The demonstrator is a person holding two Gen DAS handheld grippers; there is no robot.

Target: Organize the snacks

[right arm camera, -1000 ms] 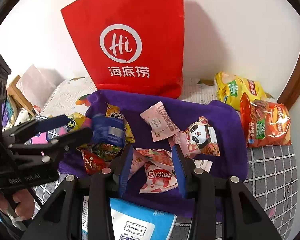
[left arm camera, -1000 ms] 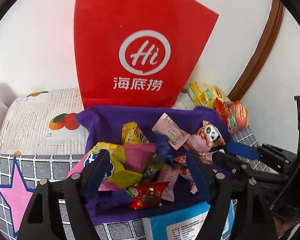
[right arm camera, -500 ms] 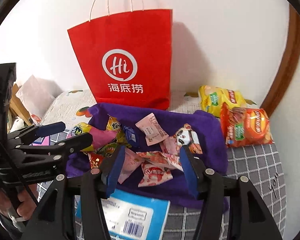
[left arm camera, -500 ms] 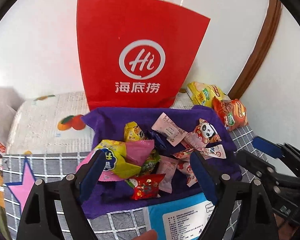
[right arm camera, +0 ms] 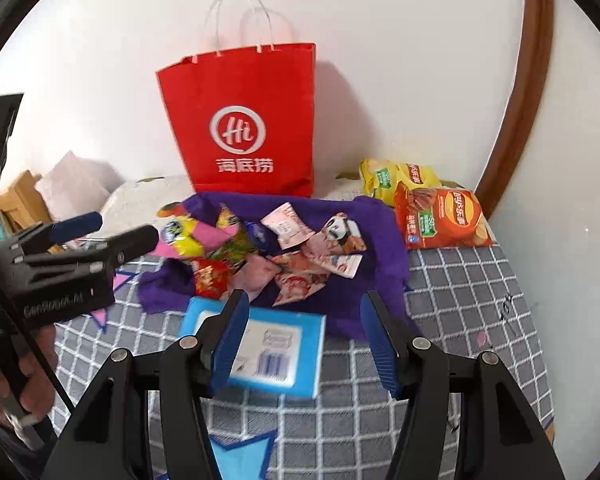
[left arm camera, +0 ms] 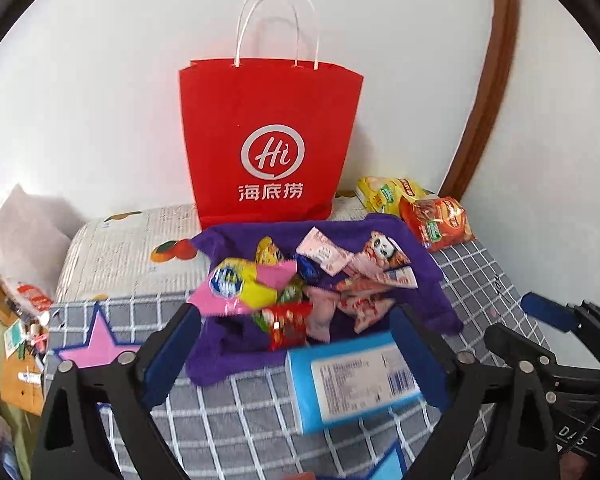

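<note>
Left gripper — jaws spread wide, nothing between the pads; they have just been opening. Right gripper likewise parted and empty, also just been opening, though less wide. Both hang above the near edge of the purple cloth, clear of everything on it.

Landmark: the purple cloth, spread on the grey checked bedcover. On it, a loose heap of small snack packets — a pink-and-yellow packet at its left side, a red sachet toward the near edge, a panda-print packet toward the far right. Just in front of the cloth, touching its near hem, lies a blue wet-wipe pack. Behind the cloth stands a red paper bag, upright, mouth open. Off the cloth's far right corner, two crisp bags, yellow and orange, the orange partly over the yellow.

Judgement: between picks — nothing in either grip, heap unsorted. Next move calls for choosing one packet, coming down over it with pads either side, and closing gently; the wrappers are thin, slippery and overlapping, so a neighbour may lift with it. The red bag looks the likely destination, not certain.
</note>
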